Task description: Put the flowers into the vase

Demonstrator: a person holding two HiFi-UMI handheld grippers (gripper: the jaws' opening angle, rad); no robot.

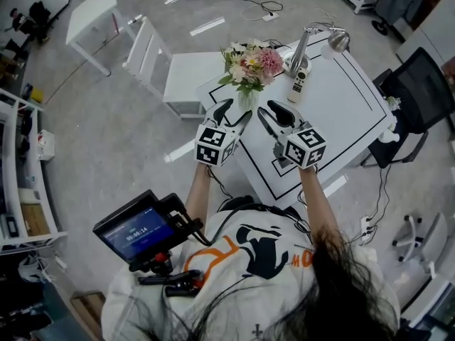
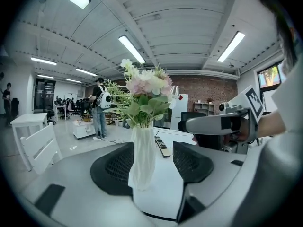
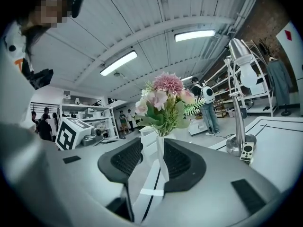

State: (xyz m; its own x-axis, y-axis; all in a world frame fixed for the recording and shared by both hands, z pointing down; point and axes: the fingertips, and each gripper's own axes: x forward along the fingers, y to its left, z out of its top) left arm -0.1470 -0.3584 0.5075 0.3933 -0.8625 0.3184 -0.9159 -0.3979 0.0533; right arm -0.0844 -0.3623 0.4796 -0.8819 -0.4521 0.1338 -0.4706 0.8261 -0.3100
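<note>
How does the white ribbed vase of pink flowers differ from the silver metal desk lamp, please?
The white ribbed vase is matte, while the silver metal desk lamp is shiny. The vase is one slim column; the lamp has a round base, thin stem and bent head. The vase holds pink and white flowers; the lamp holds nothing, with a pale remote control beside its base. Both stand upright on the white table.

the vase (image 1: 245,99) of flowers (image 1: 250,64) stands at the counter's (image 1: 341,112) near corner, with the left claw (image 1: 238,108) and right claw (image 1: 269,107) close around it. just beyond, a desk lamp (image 1: 302,48) and remote (image 1: 299,84) block the way. the counter's right half lies bare. a white chair (image 1: 178,73) flanks the corner.
</note>
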